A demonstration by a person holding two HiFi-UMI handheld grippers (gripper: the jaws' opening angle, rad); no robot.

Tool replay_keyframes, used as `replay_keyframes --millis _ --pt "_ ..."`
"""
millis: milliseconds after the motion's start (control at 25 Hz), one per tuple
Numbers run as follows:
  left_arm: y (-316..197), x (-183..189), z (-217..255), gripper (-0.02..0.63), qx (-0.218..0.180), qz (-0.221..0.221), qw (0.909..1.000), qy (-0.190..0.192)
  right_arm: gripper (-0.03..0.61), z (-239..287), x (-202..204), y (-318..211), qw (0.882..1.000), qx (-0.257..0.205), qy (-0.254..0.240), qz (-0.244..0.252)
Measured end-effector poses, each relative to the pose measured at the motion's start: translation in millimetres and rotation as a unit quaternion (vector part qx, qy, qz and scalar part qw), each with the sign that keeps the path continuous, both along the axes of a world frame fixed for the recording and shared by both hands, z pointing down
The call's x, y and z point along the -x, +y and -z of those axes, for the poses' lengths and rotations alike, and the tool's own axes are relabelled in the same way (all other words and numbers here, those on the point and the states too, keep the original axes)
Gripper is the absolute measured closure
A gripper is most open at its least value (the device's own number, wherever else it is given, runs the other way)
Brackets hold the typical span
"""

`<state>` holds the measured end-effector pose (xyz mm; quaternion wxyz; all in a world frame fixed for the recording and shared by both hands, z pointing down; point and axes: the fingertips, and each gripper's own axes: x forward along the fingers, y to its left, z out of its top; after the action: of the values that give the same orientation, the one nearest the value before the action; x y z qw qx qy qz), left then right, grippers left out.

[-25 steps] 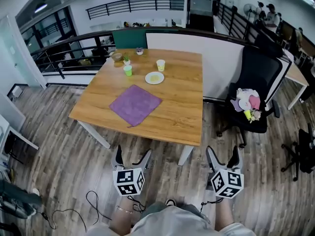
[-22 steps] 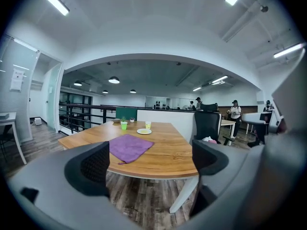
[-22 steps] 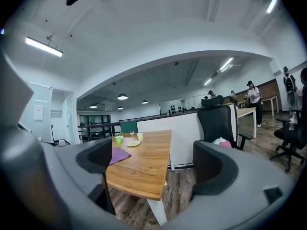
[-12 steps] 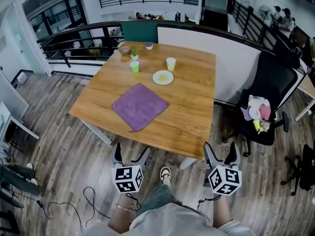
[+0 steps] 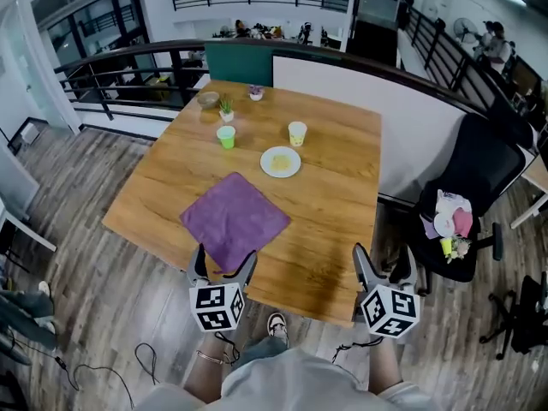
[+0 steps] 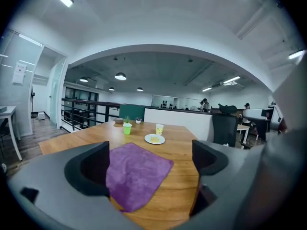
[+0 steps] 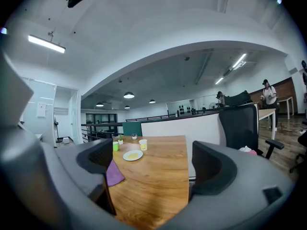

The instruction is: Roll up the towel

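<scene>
Hovering at the near edge of the wooden table [image 5: 330, 221], held left gripper [image 5: 224, 264] and right gripper [image 5: 384, 264] with jaws wide apart, gripping nothing. Saw purple towel [image 5: 233, 219] lying flat, unrolled, just ahead of the left gripper.

In the left gripper view we lose the towel's [image 6: 136, 174] left edge behind a jaw; in the right gripper view only a purple sliver shows. The plate's [image 5: 265, 163] contents are too small to tell.
</scene>
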<state>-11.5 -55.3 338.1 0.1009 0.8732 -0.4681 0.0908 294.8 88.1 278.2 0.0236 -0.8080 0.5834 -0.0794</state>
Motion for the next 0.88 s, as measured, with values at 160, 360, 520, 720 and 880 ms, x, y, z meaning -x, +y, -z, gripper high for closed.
replay_keyframes --millis 160,360,520,720,880 --pt "-40 -17 -2 0.086 0.002 -0.002 1.0 -0.003 0.06 -3 -23 -39 1.0 0.004 -0.006 -0.007" --pt "-67 -31 -12 0.086 0.02 -0.012 0.9997 -0.01 0.064 -6 -25 -76 1.0 0.013 -0.009 0.016" --pt "-73 -36 -20 0.086 0.033 -0.008 0.9993 -0.016 0.069 -13 -24 -96 0.999 0.031 -0.014 0.039" --pt "-67 -24 -27 0.086 0.044 0.025 0.9985 -0.022 0.072 -20 -31 -111 0.996 0.053 -0.012 0.072" --pt "-58 -7 -35 0.086 0.058 0.052 0.9966 -0.027 0.09 -24 -34 -122 0.989 0.081 0.005 0.122"
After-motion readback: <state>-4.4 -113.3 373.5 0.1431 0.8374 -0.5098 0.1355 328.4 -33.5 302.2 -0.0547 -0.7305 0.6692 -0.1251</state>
